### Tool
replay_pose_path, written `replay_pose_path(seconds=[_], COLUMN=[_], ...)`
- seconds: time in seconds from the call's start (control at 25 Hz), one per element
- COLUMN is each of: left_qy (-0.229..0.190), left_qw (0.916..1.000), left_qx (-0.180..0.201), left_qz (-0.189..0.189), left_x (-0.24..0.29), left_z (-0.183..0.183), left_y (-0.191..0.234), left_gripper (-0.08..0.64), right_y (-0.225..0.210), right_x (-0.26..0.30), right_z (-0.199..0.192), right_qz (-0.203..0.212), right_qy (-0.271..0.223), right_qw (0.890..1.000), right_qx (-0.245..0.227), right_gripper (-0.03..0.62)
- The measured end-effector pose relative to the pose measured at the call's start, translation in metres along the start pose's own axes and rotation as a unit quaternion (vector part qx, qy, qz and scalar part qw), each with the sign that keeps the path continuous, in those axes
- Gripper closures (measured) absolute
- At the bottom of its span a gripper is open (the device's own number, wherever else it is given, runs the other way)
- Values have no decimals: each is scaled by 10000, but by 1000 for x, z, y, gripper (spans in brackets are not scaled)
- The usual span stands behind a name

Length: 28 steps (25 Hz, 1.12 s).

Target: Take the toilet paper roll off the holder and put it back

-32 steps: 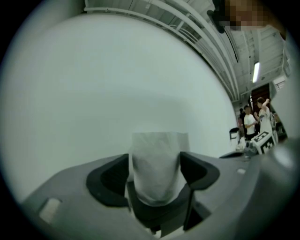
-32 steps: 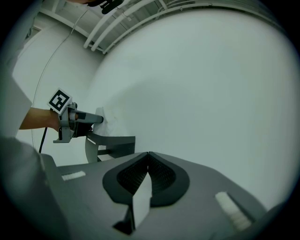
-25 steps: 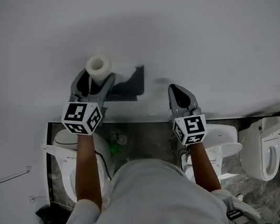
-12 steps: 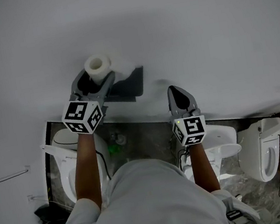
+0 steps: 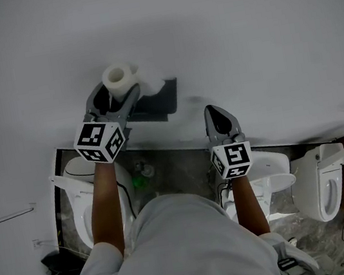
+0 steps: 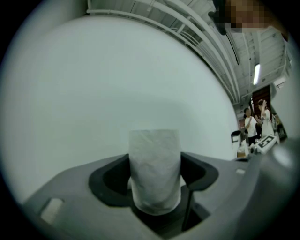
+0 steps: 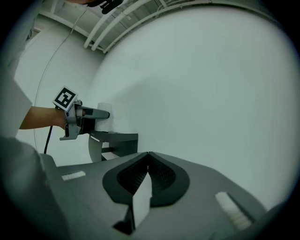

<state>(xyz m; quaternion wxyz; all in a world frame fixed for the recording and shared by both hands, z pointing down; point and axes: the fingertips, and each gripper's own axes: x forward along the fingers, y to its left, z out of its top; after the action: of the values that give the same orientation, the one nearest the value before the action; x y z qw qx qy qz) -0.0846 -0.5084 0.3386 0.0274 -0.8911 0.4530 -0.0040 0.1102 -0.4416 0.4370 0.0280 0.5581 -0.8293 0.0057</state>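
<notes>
While the left tool (image 5: 117, 92) has the roll (image 6: 154, 168) between its jaws, which have just been closing and now touch the paper on both sides, we judge the grip itself to be the weak point. The jaws stand wide and press on soft paper, so the roll may give under them and slide down and out.

The roll stands upright at the far left, close to the wall (image 5: 239, 31) and just above the left end of the dark holder (image 5: 158, 103). We cannot tell whether it rests on the holder or hangs clear of it. If it slips, we think it drops toward the toilet (image 5: 73, 173) below the left arm.

Squeezing harder brings its own trouble: a crushed core may not go back on the holder cleanly. A loose sheet seems to trail right from the roll across the holder. Pulling the roll away could unwind or tear that sheet, or catch it on the holder's edge.

The left tool's tips sit near the wall, so a push forward may knock them against it and jar the roll loose.

The right tool (image 7: 148, 154) is clenched on nothing and waits well apart to the right, too far to catch a falling roll.
</notes>
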Motion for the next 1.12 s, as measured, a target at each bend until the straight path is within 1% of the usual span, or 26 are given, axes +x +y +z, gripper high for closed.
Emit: replay_pose_path(seconds=[0.36,0.76,1.12], left_qy=[-129,-430,-795], left_qw=[9998,9977,9943], left_qx=[124,501,699], left_qz=[-48,-181,-150], left_x=[-11,-13,-17], left_z=[21,69,114], left_y=[-2,-8,-2], left_gripper=[245,245,245], right_y=[12,21,28], right_x=[-7,-10,-10], right_z=[5,7,7], right_qz=[2,52,98], right_qy=[-59,-85,-78], right_qw=[10000,9999,9999], right_qx=[-7,-39,-27], right_gripper=[594,594,594])
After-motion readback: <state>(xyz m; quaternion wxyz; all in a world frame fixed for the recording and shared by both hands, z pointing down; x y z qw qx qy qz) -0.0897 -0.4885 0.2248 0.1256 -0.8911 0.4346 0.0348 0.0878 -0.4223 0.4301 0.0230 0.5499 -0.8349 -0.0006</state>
